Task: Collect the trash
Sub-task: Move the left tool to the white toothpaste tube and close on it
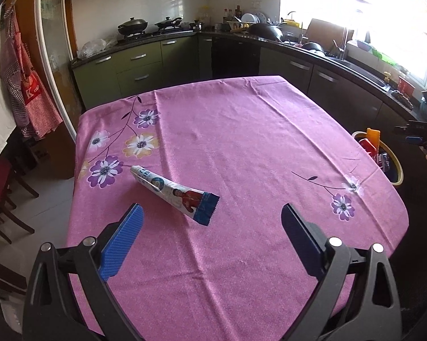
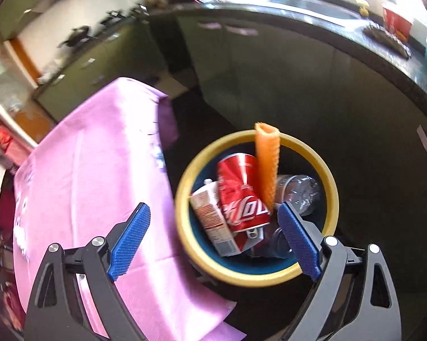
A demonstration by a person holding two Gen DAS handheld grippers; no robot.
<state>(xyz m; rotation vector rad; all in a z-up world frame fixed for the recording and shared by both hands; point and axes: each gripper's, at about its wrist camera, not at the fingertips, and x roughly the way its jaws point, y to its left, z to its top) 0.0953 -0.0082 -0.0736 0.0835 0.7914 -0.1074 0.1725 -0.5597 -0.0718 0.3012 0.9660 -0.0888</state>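
- Left gripper [image 1: 212,216]: jaws spread wide, nothing held, aimed down at the wrapper [image 1: 175,194] lying just ahead between the fingers, likely lined up for pickup.
- Right gripper [image 2: 213,218]: wide open, empty, above the bin [image 2: 182,199] directly ahead; red can [image 2: 239,193] and orange tube [image 2: 266,164] inside.

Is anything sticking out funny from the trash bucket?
Yes. An orange mesh sleeve stands on end in the yellow-rimmed bucket and pokes above the rim, while the red cola can and carton lie down inside.
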